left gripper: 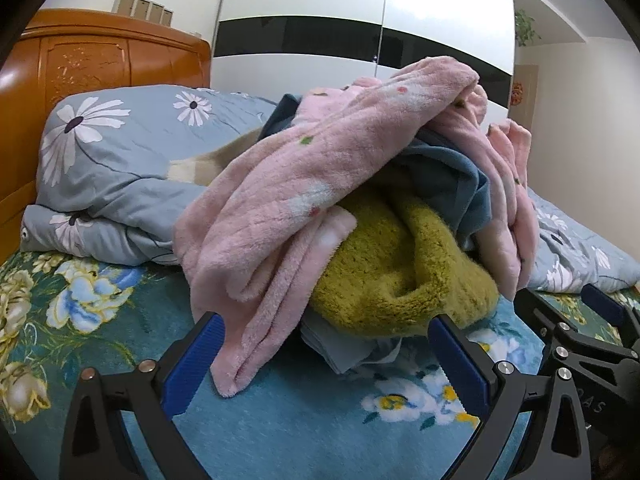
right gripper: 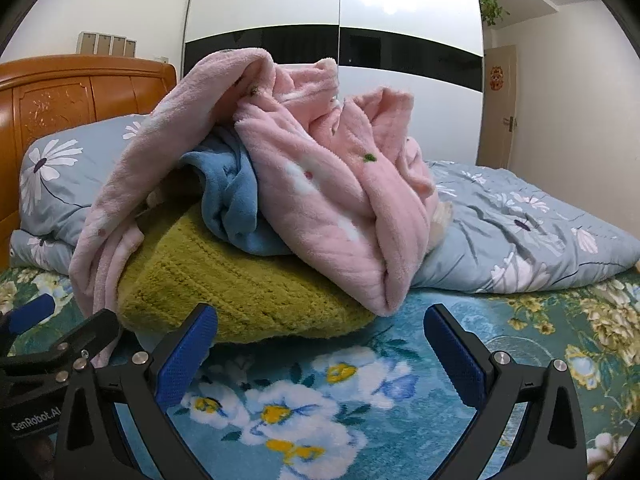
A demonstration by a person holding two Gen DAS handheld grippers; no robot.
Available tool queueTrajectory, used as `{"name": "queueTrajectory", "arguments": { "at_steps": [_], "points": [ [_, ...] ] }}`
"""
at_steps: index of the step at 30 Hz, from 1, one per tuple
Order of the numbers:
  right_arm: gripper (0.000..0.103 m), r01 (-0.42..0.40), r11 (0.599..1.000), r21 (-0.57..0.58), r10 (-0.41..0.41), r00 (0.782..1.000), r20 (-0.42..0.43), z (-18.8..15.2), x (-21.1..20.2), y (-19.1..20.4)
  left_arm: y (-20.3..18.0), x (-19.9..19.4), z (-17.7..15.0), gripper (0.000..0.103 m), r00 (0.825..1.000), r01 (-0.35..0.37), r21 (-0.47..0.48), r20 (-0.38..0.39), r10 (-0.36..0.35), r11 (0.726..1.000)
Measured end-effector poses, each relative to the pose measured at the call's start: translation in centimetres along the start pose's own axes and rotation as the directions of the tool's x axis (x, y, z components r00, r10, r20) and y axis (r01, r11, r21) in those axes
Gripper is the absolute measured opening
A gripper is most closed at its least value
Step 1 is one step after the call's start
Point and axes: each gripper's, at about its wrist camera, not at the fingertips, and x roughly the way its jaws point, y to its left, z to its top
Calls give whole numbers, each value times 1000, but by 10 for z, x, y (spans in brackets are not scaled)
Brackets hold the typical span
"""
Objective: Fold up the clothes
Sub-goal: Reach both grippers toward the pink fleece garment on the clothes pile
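Note:
A heap of clothes lies on the bed in front of both grippers. On top is a pink fleece garment (left gripper: 320,168) (right gripper: 328,184), draped over a blue garment (left gripper: 448,176) (right gripper: 236,200) and a mustard-yellow knit (left gripper: 400,280) (right gripper: 240,284). A pale grey-blue piece (left gripper: 344,348) pokes out under the heap. My left gripper (left gripper: 326,340) is open, its blue fingers either side of the hanging pink edge and the knit's front. My right gripper (right gripper: 320,332) is open just before the knit's right end, with nothing between its fingers.
The bed has a teal floral sheet (left gripper: 300,420) (right gripper: 360,380). A grey-blue daisy-print quilt (left gripper: 120,152) (right gripper: 520,232) is bunched behind the heap. An orange wooden headboard (left gripper: 100,56) stands at the left, a white wardrobe (right gripper: 340,40) behind, a door (right gripper: 500,108) at the right.

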Motion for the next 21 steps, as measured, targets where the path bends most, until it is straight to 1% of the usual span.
{"name": "queueTrajectory", "arguments": {
  "at_steps": [5,7,9,11,14,16,19,21],
  "points": [
    [103,-2,1000,22,2,1000,-4,0,-1,-5,-3,-13,4,103,997,36,-5,62,-36,999],
    [103,17,1000,5,-17,1000,21,4,-14,-5,-5,-18,6,103,995,51,-6,87,-50,999],
    [103,34,999,-29,-33,999,16,5,-18,-2,-9,-26,7,103,991,53,8,120,-53,999],
    [103,60,996,-60,-59,998,8,9,-22,1,4,-35,11,103,985,77,7,153,-77,997],
    [103,79,993,-90,-78,997,6,14,-27,4,12,-41,16,103,981,99,-1,165,-97,995],
    [103,91,990,-109,-91,996,10,17,-30,5,17,-42,16,103,976,145,-14,164,-140,989],
    [103,101,986,-132,-98,995,25,23,-35,6,24,-45,18,103,963,222,-40,164,-213,974],
    [103,110,984,-142,-106,994,38,27,-38,8,27,-48,20,103,962,220,-49,174,-209,974]
  ]
}}
